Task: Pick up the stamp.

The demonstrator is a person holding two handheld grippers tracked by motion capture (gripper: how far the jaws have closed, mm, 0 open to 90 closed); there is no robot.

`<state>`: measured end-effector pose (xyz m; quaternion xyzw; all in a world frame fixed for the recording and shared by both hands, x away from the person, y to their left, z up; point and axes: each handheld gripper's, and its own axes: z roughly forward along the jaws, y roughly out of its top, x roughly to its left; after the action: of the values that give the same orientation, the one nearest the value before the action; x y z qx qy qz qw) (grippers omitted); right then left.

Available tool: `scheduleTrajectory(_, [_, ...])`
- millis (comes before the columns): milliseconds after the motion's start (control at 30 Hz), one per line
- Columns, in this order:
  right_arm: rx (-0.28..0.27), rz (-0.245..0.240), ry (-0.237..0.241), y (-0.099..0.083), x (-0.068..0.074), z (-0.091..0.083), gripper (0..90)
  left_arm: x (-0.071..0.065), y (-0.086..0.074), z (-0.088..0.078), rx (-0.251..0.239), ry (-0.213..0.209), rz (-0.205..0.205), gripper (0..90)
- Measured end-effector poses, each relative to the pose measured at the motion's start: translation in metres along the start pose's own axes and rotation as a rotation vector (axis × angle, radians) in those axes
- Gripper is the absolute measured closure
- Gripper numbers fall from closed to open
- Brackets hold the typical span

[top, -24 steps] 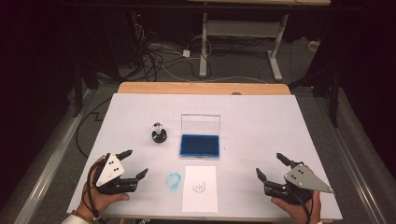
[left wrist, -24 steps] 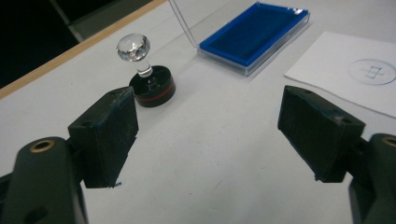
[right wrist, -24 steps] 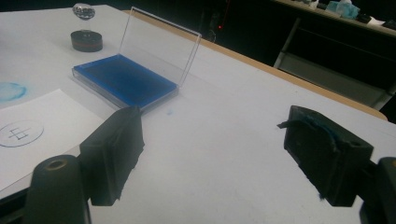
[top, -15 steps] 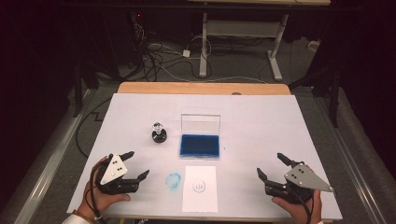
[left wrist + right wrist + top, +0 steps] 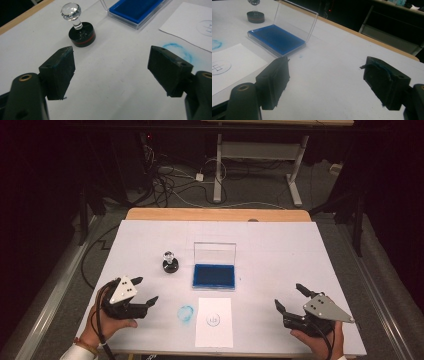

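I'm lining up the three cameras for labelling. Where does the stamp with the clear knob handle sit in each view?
High view: the stamp stands upright left of the open ink pad, mid-table.
Left gripper view: upper left, above the left jaw.
Right gripper view: top left corner, knob cut off by the edge.
Shared landmark: the blue ink pad, beside the stamp in all three.

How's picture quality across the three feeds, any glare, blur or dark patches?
High view: the white table is evenly lit, the surroundings dark, the image soft. Left gripper view: the stamp is sharp, with glints on its clear knob. Right gripper view: the ink pad is clear, its lid slightly reflective, the background dim.
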<state>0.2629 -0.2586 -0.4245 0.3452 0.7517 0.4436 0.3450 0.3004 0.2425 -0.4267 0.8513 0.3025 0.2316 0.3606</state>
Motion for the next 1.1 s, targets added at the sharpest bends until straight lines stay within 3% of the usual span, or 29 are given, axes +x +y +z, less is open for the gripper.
scheduleTrajectory(67, [0.007, -0.003, 0.001, -0.001, 0.000, 0.001, 21.1, 0.007, 0.009, 0.003, 0.040, 0.005, -0.003, 21.1])
scheduleTrajectory(233, [0.023, -0.011, 0.004, -0.002, 0.002, 0.004, 21.2, 0.026, 0.024, 0.011, 0.083, 0.000, -0.021, 21.1])
scheduleTrajectory(300, [0.031, -0.012, 0.009, -0.003, 0.002, 0.005, 21.1, 0.034, 0.030, 0.016, 0.105, -0.011, -0.031, 21.1])
scheduleTrajectory(367, [0.038, -0.015, 0.011, -0.003, 0.003, 0.006, 21.2, 0.041, 0.036, 0.022, 0.119, -0.049, -0.052, 21.0])
scheduleTrajectory(533, [0.047, -0.013, 0.016, -0.004, 0.002, 0.008, 21.2, 0.054, 0.056, 0.043, 0.142, -0.057, -0.039, 21.0])
scheduleTrajectory(733, [0.057, -0.010, 0.017, -0.006, 0.002, 0.009, 21.3, 0.064, 0.063, 0.064, 0.181, -0.065, -0.051, 21.0])
scheduleTrajectory(833, [0.059, -0.011, 0.021, -0.006, 0.002, 0.010, 21.4, 0.071, 0.066, 0.076, 0.200, -0.096, -0.076, 21.1])
scheduleTrajectory(900, [0.060, -0.019, 0.023, -0.006, 0.003, 0.010, 21.4, 0.072, 0.069, 0.083, 0.222, -0.094, -0.060, 22.1])
scheduleTrajectory(1100, [0.069, -0.018, 0.031, -0.007, 0.003, 0.012, 21.5, 0.075, 0.080, 0.093, 0.209, -0.123, -0.068, 27.9])
